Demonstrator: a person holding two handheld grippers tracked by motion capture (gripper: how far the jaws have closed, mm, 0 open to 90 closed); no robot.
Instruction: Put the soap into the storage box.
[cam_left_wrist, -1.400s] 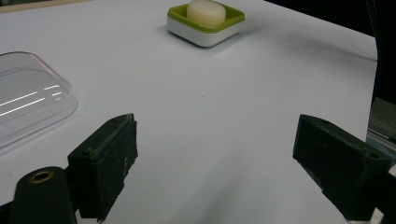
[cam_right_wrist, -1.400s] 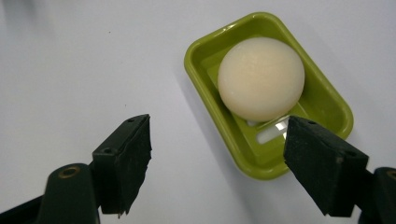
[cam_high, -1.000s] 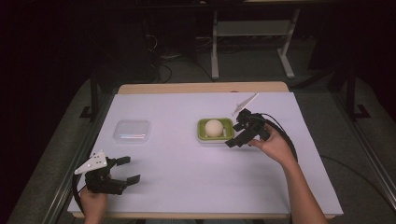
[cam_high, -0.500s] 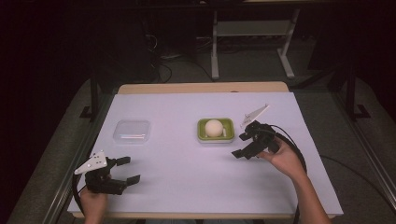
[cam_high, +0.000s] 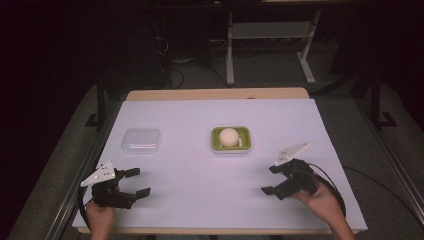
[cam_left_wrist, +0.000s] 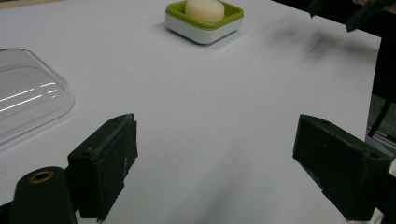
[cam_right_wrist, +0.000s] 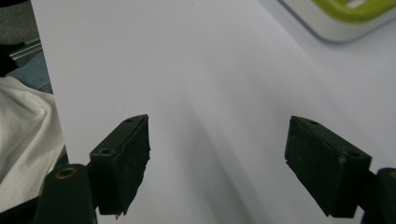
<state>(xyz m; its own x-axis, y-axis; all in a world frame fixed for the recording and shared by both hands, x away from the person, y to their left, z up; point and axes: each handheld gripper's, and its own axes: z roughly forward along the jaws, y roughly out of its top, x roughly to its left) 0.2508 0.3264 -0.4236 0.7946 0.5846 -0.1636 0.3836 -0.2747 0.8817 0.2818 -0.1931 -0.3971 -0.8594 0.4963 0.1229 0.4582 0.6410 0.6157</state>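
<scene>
Two grippers, both empty, both near the front edge of the tabletop (cam_high: 200, 120). Right gripper (cam_high: 272, 179) by the front right corner, jaws spread wide, nothing between them and touching nothing; its own view shows bare white surface between the jaws and a corner of the dish at upper right. Left gripper (cam_high: 137, 182) by the front left corner, jaws likewise wide apart, holding nothing, pointing toward the table's middle.

Dish (cam_high: 230, 139): green, rounded-rectangular, white base, sitting flat near the centre of the tabletop, well apart from both grippers. Its long axis runs left to right, parallel to the front edge; open side faces up. Soap (cam_high: 229, 136), a pale round bar, lies in it, slightly left of the dish's middle; no clear long axis from the high view. In the left gripper view the bar (cam_left_wrist: 204, 8) stands a little above the green rim.

Lid (cam_high: 142, 141): clear plastic, flat on the table left of the dish, apart from it, toward the left edge
</scene>
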